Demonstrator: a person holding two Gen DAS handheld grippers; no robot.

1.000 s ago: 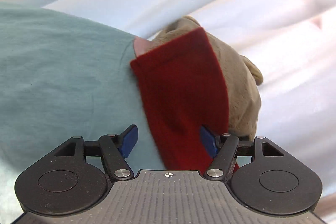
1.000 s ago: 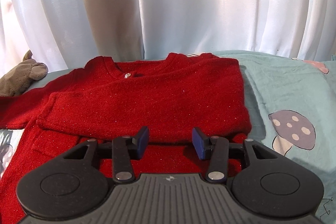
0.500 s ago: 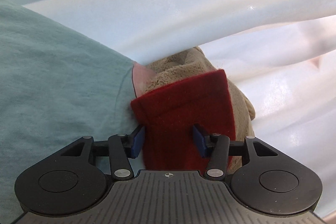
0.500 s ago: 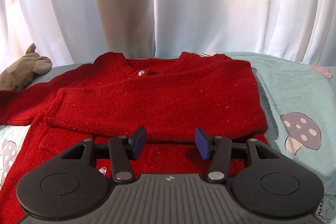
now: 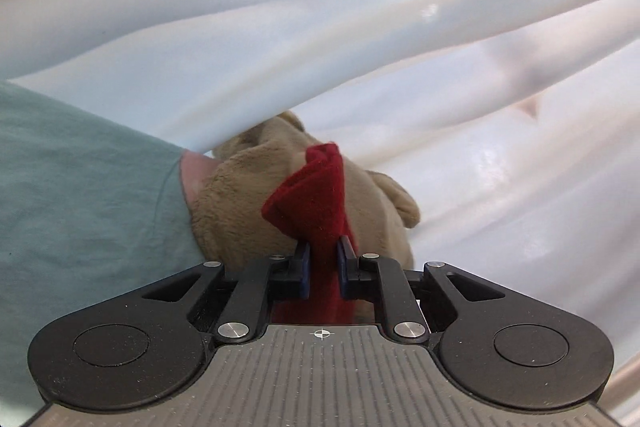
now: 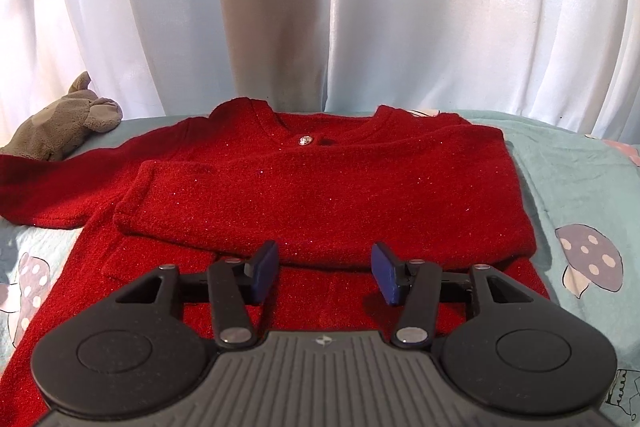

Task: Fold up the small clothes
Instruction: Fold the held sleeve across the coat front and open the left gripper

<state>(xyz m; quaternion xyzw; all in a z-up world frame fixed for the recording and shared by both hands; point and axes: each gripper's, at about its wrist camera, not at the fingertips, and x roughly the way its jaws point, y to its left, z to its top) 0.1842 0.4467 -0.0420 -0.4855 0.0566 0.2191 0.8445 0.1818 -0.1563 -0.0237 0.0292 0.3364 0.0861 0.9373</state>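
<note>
— White curtains hang behind a bed covered in a pale teal sheet (image 5: 80, 195); what does the left wrist view give?

— The left gripper (image 5: 322, 263) has its jaws closed on the cuff end of the red knitted sweater's left sleeve (image 5: 316, 195). The cloth bunches up between the blue pads, in front of a tan plush toy (image 5: 240, 211) lying at the far edge of the bed, against the curtain (image 5: 360, 27).

— And the right wrist view?

— The red knitted sweater (image 6: 320, 187) lies flat on the bed, neck to the far side, one small shiny button (image 6: 305, 140) at the collar. Its right sleeve is already folded across the chest. The left sleeve runs out to the left, towards the toy. The right gripper (image 6: 325, 273) hangs over the near hem, jaws open, holding nothing.

— Which step is this?

— Folding in the second sleeve, I'd say. The next move calls for carrying the cuff rightwards across the body and laying it flat over the first sleeve without dragging the toy along.

— Any containers?

— None in either view.
</note>
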